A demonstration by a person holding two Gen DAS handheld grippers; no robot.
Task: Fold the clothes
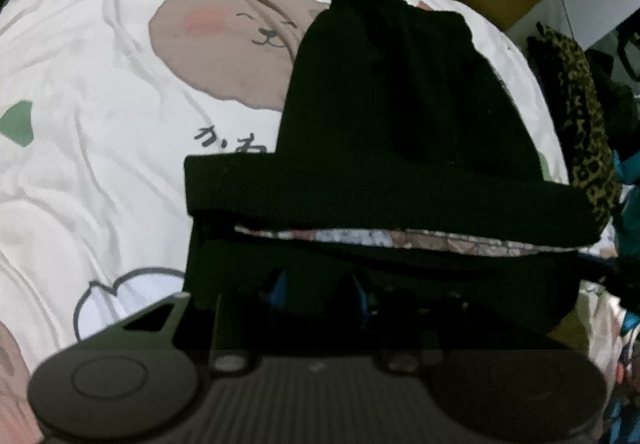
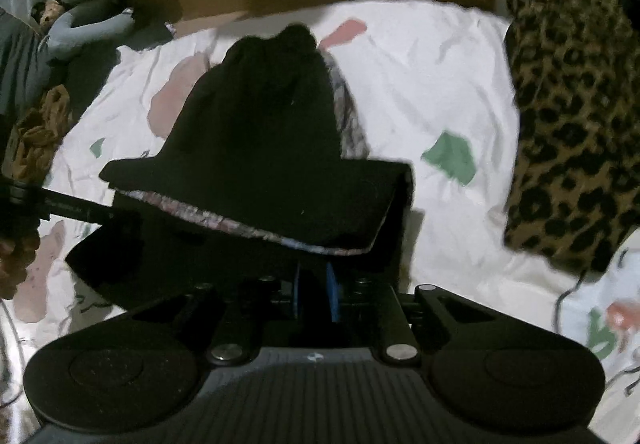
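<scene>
Both claws, left claw (image 1: 320, 284) and right claw (image 2: 316, 284), are closed on the black garment (image 1: 400, 104), which could be dropped onto the bed sheet (image 1: 100, 84) if either thin pinch slips.

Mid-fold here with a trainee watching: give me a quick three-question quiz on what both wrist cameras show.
1. True or false: the black garment lies on a plain blue sheet.
2. Which patterned item lies to the right of it in the right wrist view? A) striped towel B) leopard-print fabric C) checked shirt
3. Fill in: the animal printed on the white bedsheet is a ____.

Key: 1 false: the sheet is white with cartoon prints. 2 B. 3 bear.
</scene>
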